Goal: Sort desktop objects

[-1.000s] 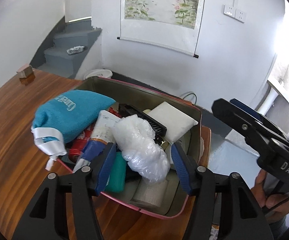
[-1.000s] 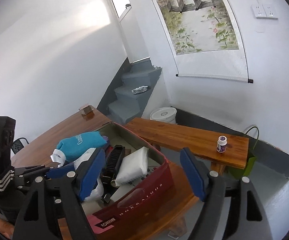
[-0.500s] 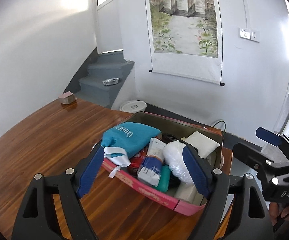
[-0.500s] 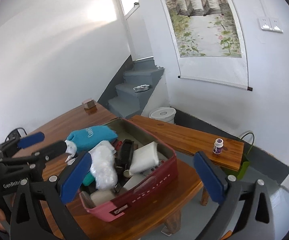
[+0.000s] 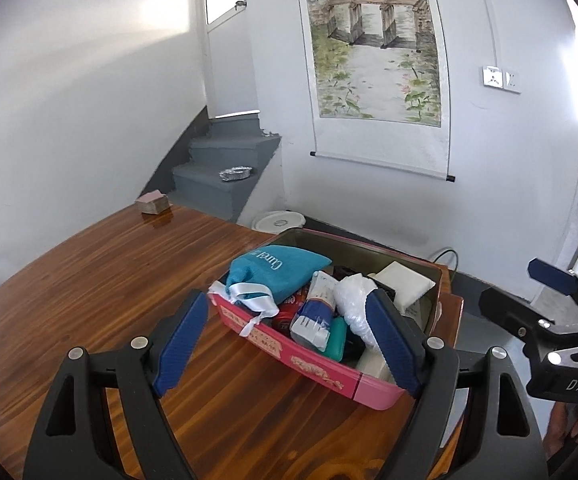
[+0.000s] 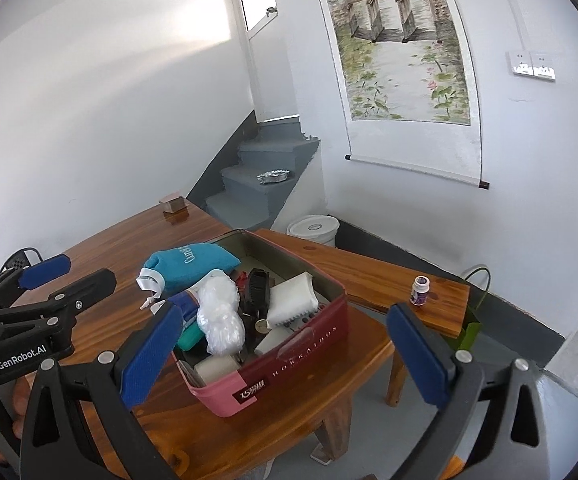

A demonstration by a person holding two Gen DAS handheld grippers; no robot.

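The pink rectangular tin box (image 5: 329, 372), packed with small things, sits at the corner of the polished brown wooden table (image 5: 89, 300), its long side along the table's edge nearest the wooden bench (image 6: 369, 268); the left gripper (image 5: 285, 344) hangs just before the box's near long wall with its blue-padded jaws spread wide, nothing between the pads, having just been opening; the right gripper (image 6: 289, 352) stands off the box's short end, its jaws likewise spread wide and bare after just opening, the box's corner showing through the gap but apart from both pads; inside the box a teal fabric drawstring pouch (image 5: 277, 276) with a white ribbon lies against the far end wall, a crumpled clear plastic bag (image 5: 353, 300) lies mid-box beside a white and blue tube (image 5: 315, 312), a small green case (image 5: 335, 338) lies by the near wall, and a flat white packet (image 5: 403, 284) leans toward the far long wall; only the right wrist view shows the bench beside the table, a small white bottle with a purple label (image 6: 419, 290) standing on it, and a black ribbed comb-like piece (image 6: 257, 284) upright in the box; only the left wrist view shows the patterned pink strip along the box's long wall; the pouch reads "Curel", the box's darker red end reads "HOKKAIDOS", the left gripper's body in the right view reads "GenRobot.AI", and the right gripper's body in the left view reads "DAS".
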